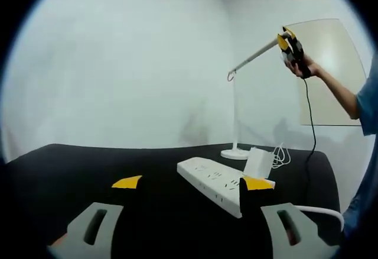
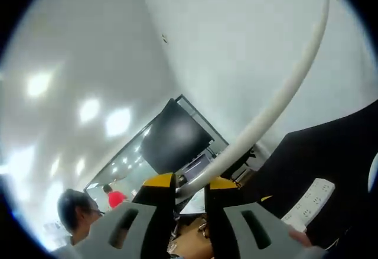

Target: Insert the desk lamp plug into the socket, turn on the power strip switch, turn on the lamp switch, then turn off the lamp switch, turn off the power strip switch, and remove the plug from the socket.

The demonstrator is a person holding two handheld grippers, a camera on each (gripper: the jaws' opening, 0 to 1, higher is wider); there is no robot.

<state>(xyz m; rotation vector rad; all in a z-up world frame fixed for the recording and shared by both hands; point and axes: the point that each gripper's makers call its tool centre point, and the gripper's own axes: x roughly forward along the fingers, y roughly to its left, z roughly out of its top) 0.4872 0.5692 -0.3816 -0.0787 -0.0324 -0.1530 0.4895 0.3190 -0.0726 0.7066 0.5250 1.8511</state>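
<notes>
The left gripper (image 1: 192,183) has its fingers spread wide and holds nothing. The power strip (image 1: 221,183) lies on the black table (image 1: 88,164) just past the fingers, its long side running slantwise from the middle toward the right finger. A white plug block (image 1: 258,161) sits at its far end. Beyond stands the lamp (image 1: 236,117). The right gripper (image 2: 190,182) is up high, its fingers pinched narrow on the lamp arm (image 2: 283,99), probably gripping it. The arm runs up and away from the fingers.
</notes>
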